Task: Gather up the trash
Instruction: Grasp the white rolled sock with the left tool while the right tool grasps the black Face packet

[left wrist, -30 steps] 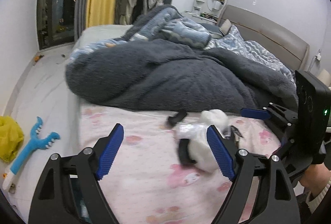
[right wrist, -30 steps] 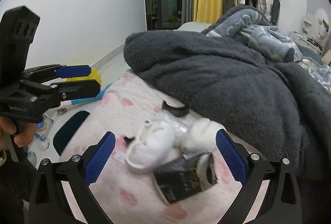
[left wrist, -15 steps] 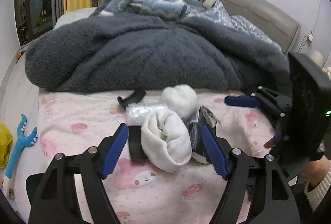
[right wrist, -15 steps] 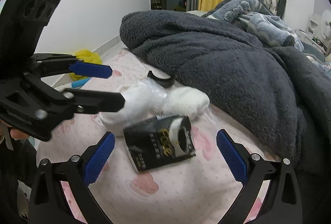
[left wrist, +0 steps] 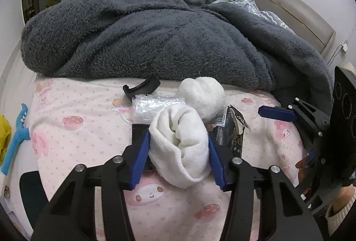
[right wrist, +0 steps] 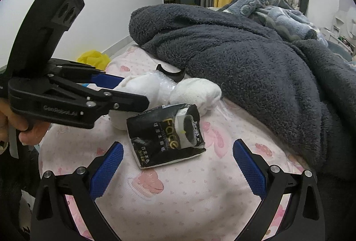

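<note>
A rolled white sock (left wrist: 180, 143) lies on the pink bedsheet (left wrist: 73, 143), and my left gripper (left wrist: 178, 147) is shut on it, blue pads touching both sides. A second white sock ball (left wrist: 203, 96), a clear plastic wrap (left wrist: 155, 105) and a black tissue packet (right wrist: 166, 134) lie beside it. The packet also shows in the left wrist view (left wrist: 231, 129). My right gripper (right wrist: 178, 158) is open, just short of the black packet. The left gripper (right wrist: 124, 94) shows in the right wrist view, closed on the sock (right wrist: 142, 85).
A dark grey fleece blanket (left wrist: 155, 36) is heaped right behind the items. A black curved plastic piece (left wrist: 142, 87) lies at the blanket's edge. A blue toy (left wrist: 15, 140) and a yellow bag (right wrist: 93, 58) lie on the floor at the left.
My left gripper moved in and closed on the rolled white sock. My right gripper came nearer to the black tissue packet and stayed open.
</note>
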`<state>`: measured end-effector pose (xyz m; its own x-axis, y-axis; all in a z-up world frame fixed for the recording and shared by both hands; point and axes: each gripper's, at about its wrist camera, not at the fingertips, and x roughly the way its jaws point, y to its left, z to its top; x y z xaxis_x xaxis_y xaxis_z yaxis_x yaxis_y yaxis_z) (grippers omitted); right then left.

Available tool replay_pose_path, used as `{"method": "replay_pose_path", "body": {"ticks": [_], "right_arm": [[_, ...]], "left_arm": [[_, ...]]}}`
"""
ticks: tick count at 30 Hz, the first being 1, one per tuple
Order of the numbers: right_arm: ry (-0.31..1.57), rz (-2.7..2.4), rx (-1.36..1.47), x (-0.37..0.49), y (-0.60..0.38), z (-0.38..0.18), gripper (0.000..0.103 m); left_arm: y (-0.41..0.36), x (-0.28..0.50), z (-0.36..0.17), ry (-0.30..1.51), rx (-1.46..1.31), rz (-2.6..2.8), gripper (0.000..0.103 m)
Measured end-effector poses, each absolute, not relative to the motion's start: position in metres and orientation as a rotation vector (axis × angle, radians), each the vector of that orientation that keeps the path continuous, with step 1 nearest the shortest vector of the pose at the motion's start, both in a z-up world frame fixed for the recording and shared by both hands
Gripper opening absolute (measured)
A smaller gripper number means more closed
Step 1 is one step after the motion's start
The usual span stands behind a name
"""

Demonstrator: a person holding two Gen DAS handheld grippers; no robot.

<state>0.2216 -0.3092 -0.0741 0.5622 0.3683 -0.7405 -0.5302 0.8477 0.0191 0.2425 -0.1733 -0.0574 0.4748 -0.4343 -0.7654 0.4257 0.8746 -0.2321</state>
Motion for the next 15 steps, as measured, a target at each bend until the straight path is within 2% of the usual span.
{"method": "replay_pose_path", "body": {"ticks": [5,15], "right_arm": [[0.83,0.553,-0.23,0.224,-0.303,-0.079,0.099],[0.87,0.522,-0.246,0.235,-0.295,-0.095,0.099]], "left_arm": [[-0.172,0.243,-0.057,0.943,-0.038,-0.535,0.04],[-0.161,0.236,-0.046,0.899,-0.064,-0.564,0.034]]}}
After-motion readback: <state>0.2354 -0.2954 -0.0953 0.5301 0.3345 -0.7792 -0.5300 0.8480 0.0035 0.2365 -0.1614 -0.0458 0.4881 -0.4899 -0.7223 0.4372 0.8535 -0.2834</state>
